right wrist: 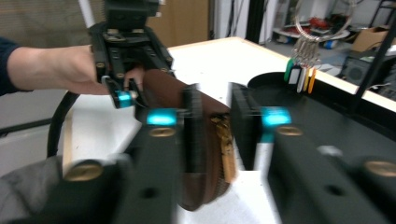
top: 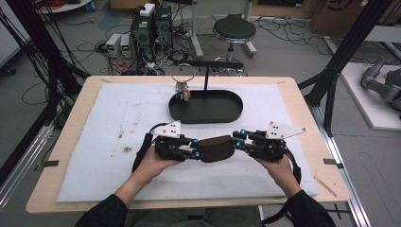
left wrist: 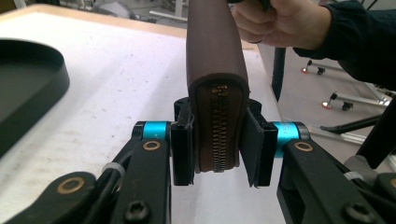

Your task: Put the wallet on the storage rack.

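Brown leather pouch (top: pixel 216 148) with a brass zipper, held off the worktop (top: pixel 75 127) between two hand-held grippers, near the middle of the front edge where the person stands. The worktop is a pale wooden board covered by a white mat (top: pixel 118 118).

The left hand-held gripper (top: pixel 195 151) clamps one end of the pouch. In the left gripper view, both black pads (left wrist: pixel 182 154) press against the pouch's sides, with the zipper end facing the camera between them. The jaws are narrowed to about the pouch's thickness.

The right hand-held gripper (top: pixel 238 140) meets the opposite end of the pouch. In the right gripper view, which is blurred, one pad lies against the pouch's side while the other stands off with a visible gap beside the zipper, so the jaws are partly parted and not squeezing the pouch. The pouch end sits between them.

The person's left hand (top: pixel 156 163) and right hand (top: pixel 279 165) grip the handles, forearms in dark sleeves coming in from the front edge.

Behind the pouch, toward the back edge and about midway along it, sits a black oval tray (top: pixel 222 111) with a thin post and crossbar. A key ring (top: pixel 182 73) hangs from the bar, carrying several coloured tags (top: pixel 182 92) that dangle over the tray's left end.
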`<state>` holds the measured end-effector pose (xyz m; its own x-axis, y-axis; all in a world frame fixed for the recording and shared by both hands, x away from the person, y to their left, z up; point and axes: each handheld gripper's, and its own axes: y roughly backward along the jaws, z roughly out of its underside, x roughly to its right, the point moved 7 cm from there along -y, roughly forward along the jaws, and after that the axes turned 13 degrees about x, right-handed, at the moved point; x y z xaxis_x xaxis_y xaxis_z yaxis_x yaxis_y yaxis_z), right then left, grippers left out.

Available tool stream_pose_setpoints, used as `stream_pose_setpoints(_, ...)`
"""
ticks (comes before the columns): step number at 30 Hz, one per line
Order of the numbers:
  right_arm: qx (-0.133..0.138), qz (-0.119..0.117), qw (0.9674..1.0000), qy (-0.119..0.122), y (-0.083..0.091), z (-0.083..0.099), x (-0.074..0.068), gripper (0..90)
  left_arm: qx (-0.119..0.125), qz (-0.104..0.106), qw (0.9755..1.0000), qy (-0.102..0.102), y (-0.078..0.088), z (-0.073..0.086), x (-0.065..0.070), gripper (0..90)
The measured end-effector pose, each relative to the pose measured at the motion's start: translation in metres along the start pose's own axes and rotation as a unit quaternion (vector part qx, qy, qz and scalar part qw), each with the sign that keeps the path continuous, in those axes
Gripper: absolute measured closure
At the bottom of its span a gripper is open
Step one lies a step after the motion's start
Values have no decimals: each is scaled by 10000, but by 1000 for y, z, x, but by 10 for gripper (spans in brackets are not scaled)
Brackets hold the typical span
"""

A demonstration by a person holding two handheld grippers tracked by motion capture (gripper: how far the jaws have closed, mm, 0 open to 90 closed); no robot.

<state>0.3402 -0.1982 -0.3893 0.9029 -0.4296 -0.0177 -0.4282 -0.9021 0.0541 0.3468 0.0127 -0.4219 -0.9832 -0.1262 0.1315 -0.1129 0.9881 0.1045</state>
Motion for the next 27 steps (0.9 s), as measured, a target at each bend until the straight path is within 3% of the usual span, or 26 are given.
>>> stream_pose_setpoints(3, 67, -1, 9998, -182, 2, -1, 3, 528, 13, 34, 9999, -118, 6, -7, 2, 678)
stream_pose_setpoints(8, -22, -284, 9989, -375, 0, 2, 1, 428, 46, 165, 9995, -258, 13, -15, 4, 678)
stream_pose_setpoints(13, -327, -633, 9965, -442, -9, 10, -8, 376, -191, 375, 9984, -387, 12, -14, 9, 678)
stream_pose_setpoints(16, -514, -895, 9937, -439, -14, 16, -14, 399, -340, 483, 9972, -453, 9, -11, 13, 678)
stream_pose_setpoints(20, -629, -1188, 9902, -376, -16, 19, -21, 589, -459, 536, 9962, -515, 7, -8, 14, 676)
stream_pose_setpoints(23, -556, -1248, 9899, -389, -13, 16, -21, 650, -292, 490, 9975, -412, 6, -11, 14, 658)
stream_pose_setpoints(27, -406, -1215, 9911, -355, -11, 12, -22, 686, 72, 440, 9988, -210, 5, -15, 12, 552)
